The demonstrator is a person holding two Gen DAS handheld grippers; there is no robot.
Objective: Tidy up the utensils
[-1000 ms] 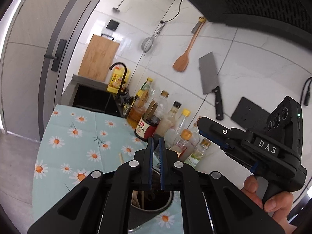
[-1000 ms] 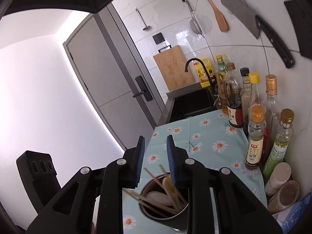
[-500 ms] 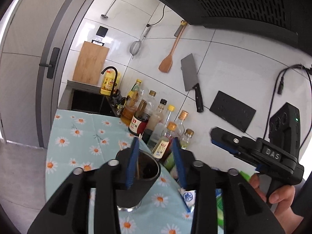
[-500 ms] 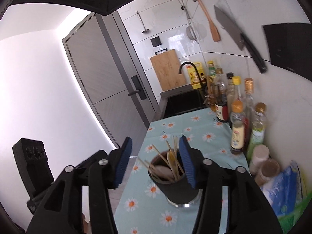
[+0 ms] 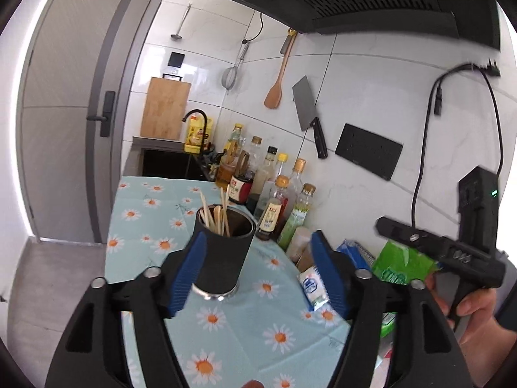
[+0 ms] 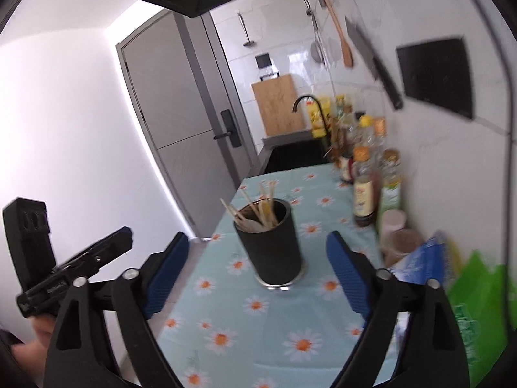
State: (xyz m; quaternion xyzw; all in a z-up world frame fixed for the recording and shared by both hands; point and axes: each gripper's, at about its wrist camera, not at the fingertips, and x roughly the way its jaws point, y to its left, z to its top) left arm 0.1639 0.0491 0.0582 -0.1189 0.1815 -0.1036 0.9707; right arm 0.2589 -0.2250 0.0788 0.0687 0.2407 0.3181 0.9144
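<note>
A black cylindrical utensil holder (image 5: 223,252) stands upright on the daisy tablecloth (image 5: 145,226), with wooden chopsticks (image 5: 210,207) and spoons sticking out of its mouth. My left gripper (image 5: 258,236) is drawn back on the near side of it. Its jaws are opening, the blue pads (image 5: 194,268) wide apart and touching nothing. In the right wrist view the same holder (image 6: 271,249) sits ahead of my right gripper (image 6: 257,236). Those jaws are also opening and hold nothing. Each tool shows at the edge of the other's view, gripped by a hand.
Several sauce and oil bottles (image 5: 278,194) line the tiled wall to the right of the holder. Green (image 5: 400,262) and blue packets lie nearer. A black sink (image 5: 168,161) with a tap is beyond the cloth. A cleaver (image 5: 305,110) and a wooden spatula (image 5: 274,97) hang on the wall.
Both grippers have pulled back from just over the holder's mouth and gone from nearly shut to wide open. The holder now shows whole and farther off.
</note>
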